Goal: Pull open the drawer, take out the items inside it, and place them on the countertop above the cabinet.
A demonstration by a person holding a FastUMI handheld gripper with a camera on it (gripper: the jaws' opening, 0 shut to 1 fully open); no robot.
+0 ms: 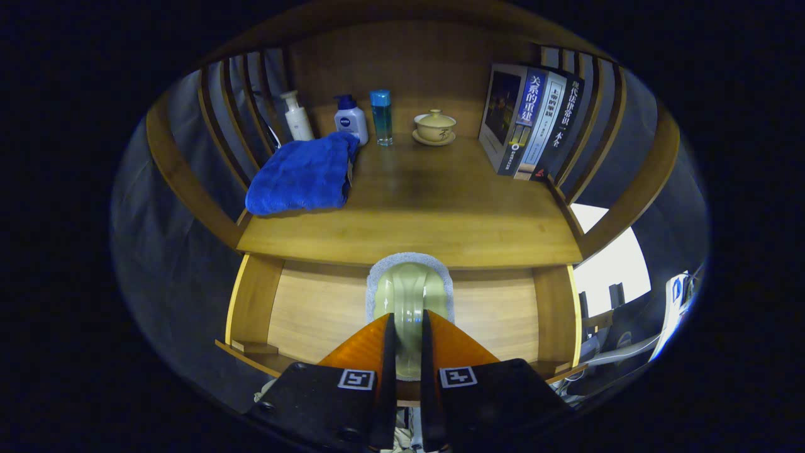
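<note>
The claw (409, 333) is clamped on a pale green pad (410, 296) with a grey fuzzy rim, which stands on edge between the two fingers and rises just ahead of them. Behind and below it lies the open drawer (314, 314), so the pad looks freshly lifted out and not yet over the countertop (440, 214), which stretches beyond the fingertips.

The risk I see is the countertop's front lip — the pad's top edge sits right at that level, and a forward push without more lift could snag it there and tug it out of the grip. The hold is only on a narrow lower part, so the soft pad might also flop or slip when tilted.

Beyond the claw to the left, a blue towel (302, 176) covers that corner; behind it stand a pump bottle (297, 116), a white bottle with a blue cap (351, 119) and a blue bottle (380, 116). A lidded cup on a saucer (434, 127) sits far ahead, and books (528, 119) lean to the right. The middle stretch straight ahead is bare — the safest landing spot.
</note>
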